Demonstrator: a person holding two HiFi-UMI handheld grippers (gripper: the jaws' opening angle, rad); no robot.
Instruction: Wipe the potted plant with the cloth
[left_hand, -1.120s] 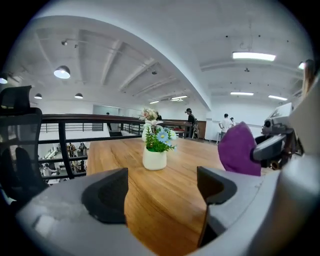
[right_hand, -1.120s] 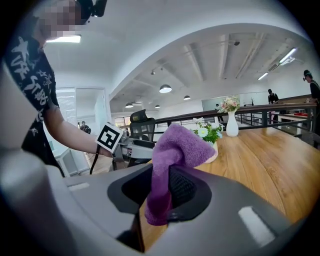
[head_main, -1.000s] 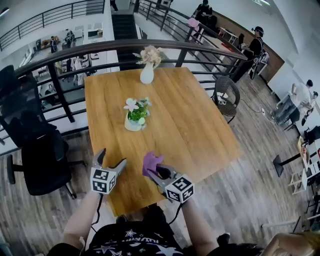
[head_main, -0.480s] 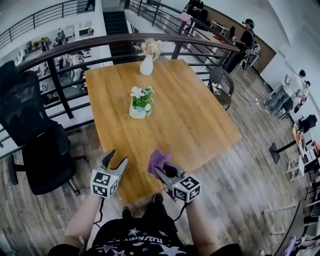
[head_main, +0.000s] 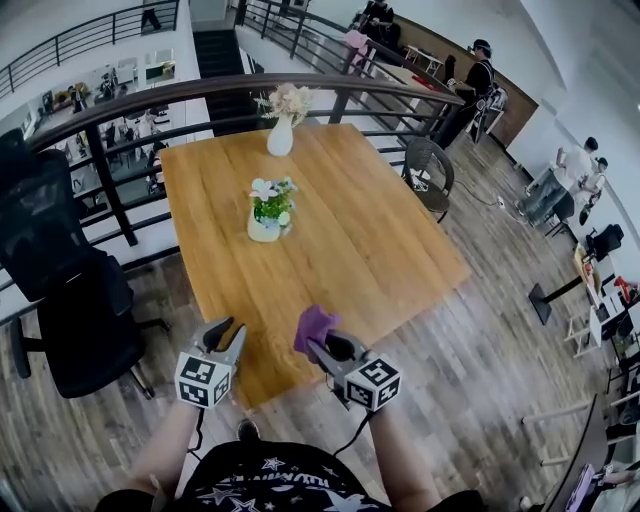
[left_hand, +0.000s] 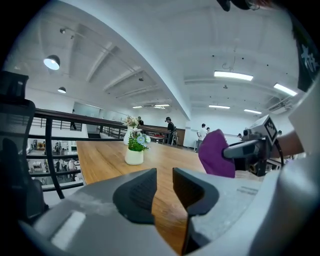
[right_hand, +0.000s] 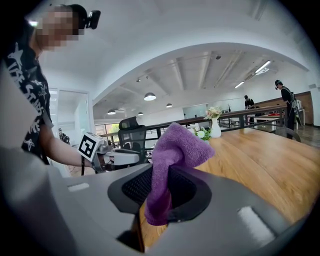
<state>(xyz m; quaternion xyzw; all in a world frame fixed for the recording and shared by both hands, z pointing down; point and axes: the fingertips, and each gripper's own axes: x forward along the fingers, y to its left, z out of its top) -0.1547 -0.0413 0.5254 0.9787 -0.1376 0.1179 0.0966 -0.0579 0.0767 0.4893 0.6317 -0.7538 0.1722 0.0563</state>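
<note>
Over the near edge of the table: right gripper, clamped on purple cloth; left gripper, empty, jaws closing, narrow gap; potted plant, well apart.

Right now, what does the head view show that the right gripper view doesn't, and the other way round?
Only the head view: the whole wooden table from above, with all its edges, and the marker cube on the right gripper. Only the right gripper view: a close look at that gripper's tongs shut on the purple cloth, plus the ceiling lamps. Both: the potted plant, the white vase of flowers behind it, the black office chair and the cloth itself.
</note>
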